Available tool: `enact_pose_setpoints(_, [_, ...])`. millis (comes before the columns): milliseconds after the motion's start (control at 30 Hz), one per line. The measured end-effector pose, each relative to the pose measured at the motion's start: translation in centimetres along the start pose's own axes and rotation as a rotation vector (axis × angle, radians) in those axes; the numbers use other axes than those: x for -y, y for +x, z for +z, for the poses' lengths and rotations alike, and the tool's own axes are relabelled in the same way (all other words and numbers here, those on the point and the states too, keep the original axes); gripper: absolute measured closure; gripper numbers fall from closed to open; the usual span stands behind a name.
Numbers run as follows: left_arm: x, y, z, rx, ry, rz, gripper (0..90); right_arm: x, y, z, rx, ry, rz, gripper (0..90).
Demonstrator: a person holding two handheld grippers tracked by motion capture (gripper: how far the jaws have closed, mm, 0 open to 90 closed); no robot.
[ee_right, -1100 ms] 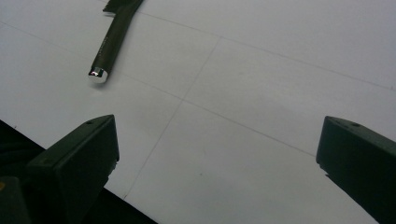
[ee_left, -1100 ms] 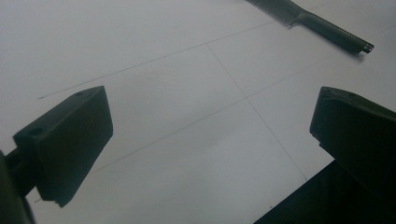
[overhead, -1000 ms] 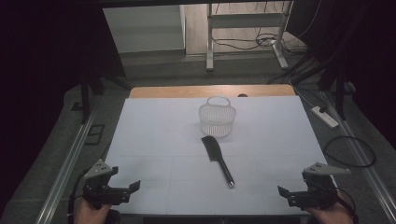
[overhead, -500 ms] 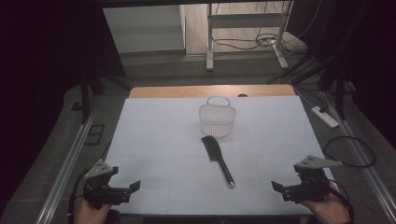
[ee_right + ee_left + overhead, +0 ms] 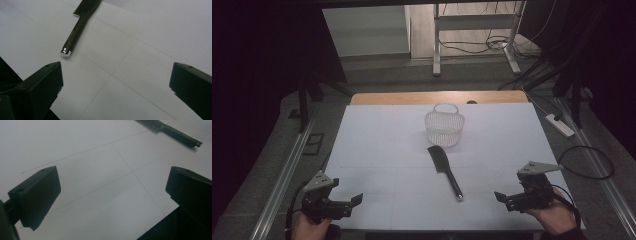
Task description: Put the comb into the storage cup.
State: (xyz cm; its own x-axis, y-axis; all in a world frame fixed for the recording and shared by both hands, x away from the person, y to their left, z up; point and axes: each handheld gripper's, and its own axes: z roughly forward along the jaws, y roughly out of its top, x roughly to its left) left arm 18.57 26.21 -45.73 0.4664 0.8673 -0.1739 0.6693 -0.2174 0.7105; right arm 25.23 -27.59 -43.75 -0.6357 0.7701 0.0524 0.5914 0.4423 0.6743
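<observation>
Spreading across most of the high view, the white bench [image 5: 377,150] carries two things, and both grippers wait at its near edge. Its surface is crossed by thin grid lines and bears no readable print.

Next in size, the white mesh basket [image 5: 444,127] stands upright toward the far middle of the bench, its handle up. Just in front of it, apart from it, lies the black comb [image 5: 443,169]. Its toothed head points toward the basket and its handle runs toward the person and slightly to the right, ending in a small shiny cap.

The right gripper [image 5: 504,199] sits at the near right with its fingers spread wide and empty; in the right gripper view the comb [image 5: 78,27] lies ahead and to the left of the gap, handle end nearest. The left gripper [image 5: 353,203] hovers at the near left, fingers likewise apart and holding nothing, and in its own view the comb [image 5: 172,133] shows far off at the upper right.

The right gripper is judged the nearer one, since the handle end tilts its way. Faint lettering runs along the handle but is too small to read.
</observation>
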Motion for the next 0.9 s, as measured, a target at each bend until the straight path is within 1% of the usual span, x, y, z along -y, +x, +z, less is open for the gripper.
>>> enact_pose_setpoints(233, [0.0, 0.0, 0.0, 0.001, -0.001, -0.004, 0.5, -0.4, 0.2, 0.7, -0.012, 0.007, -0.006, 0.0])
enact_pose_setpoints(300, [0.0, 0.1, 0.0, 0.001, 0.0, -0.004, 0.5, -0.5, 0.4, 1.2, -0.016, 0.002, -0.02, 0.0])
enact_pose_setpoints(400, [0.0, 0.1, 0.0, 0.001, 0.001, -0.005, 0.5, -0.6, 0.5, 1.5, -0.022, 0.003, -0.022, 0.0])
enact_pose_setpoints(500, [0.0, 0.0, 0.0, 0.001, 0.0, -0.004, 0.5, -0.8, 0.7, 1.8, -0.03, 0.009, -0.022, 0.0])
enact_pose_setpoints(667, [0.0, 0.0, 0.0, 0.001, 0.003, -0.002, 0.5, -1.2, 1.0, 2.4, -0.05, 0.041, -0.031, 0.0])
enact_pose_setpoints(700, [0.0, 0.1, 0.1, 0.001, 0.004, -0.002, 0.5, -1.4, 1.1, 2.6, -0.056, 0.042, -0.034, 0.0])
enact_pose_setpoints(900, [0.0, 0.0, 0.1, 0.0, 0.005, -0.001, 0.5, -1.8, 1.4, 3.1, -0.058, 0.044, -0.047, 0.0])
